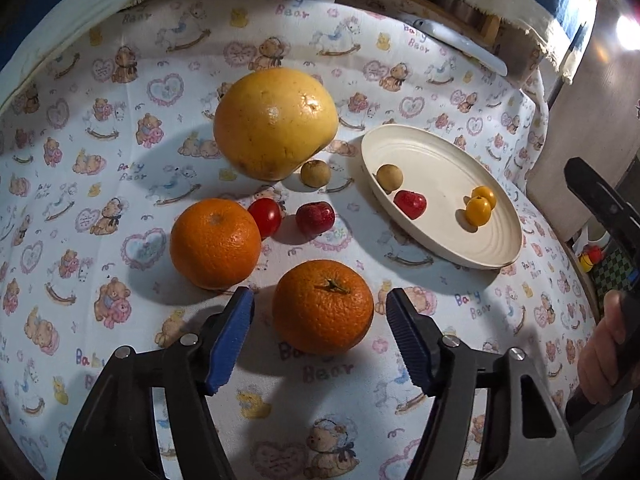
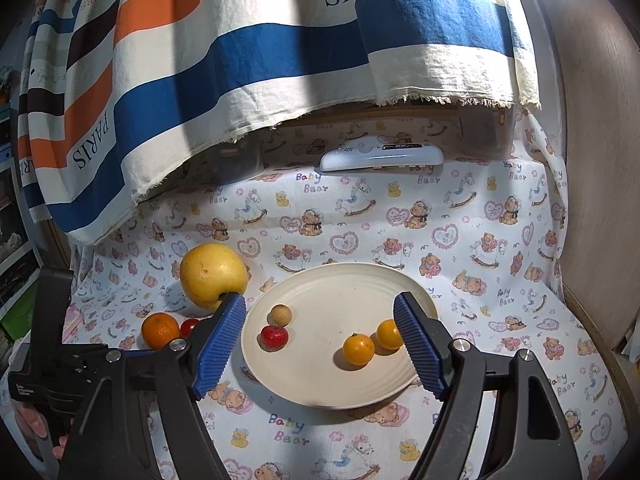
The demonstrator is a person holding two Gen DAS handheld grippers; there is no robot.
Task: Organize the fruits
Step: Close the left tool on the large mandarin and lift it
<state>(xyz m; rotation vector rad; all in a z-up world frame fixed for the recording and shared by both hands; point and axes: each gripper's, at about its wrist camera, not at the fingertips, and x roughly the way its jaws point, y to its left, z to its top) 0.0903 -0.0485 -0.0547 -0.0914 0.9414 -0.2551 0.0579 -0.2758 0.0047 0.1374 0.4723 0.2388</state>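
My left gripper (image 1: 320,304) is open with its blue pads either side of an orange (image 1: 323,306) on the cloth, not touching it. A second orange (image 1: 215,243), a cherry tomato (image 1: 265,217), a red strawberry-like fruit (image 1: 315,218), a small brown fruit (image 1: 315,173) and a big yellow pomelo (image 1: 275,123) lie beyond. The cream plate (image 1: 460,152) holds a brown fruit (image 1: 389,177), a red fruit (image 1: 410,204) and two yellow tomatoes (image 1: 480,208). My right gripper (image 2: 320,332) is open above the plate (image 2: 340,280), empty.
The table is covered with a bear-print cloth (image 2: 460,240). A white remote-like device (image 2: 382,158) lies at the back. A striped hanging cloth (image 2: 240,60) overhangs the back. A wooden wall (image 2: 600,200) stands at the right.
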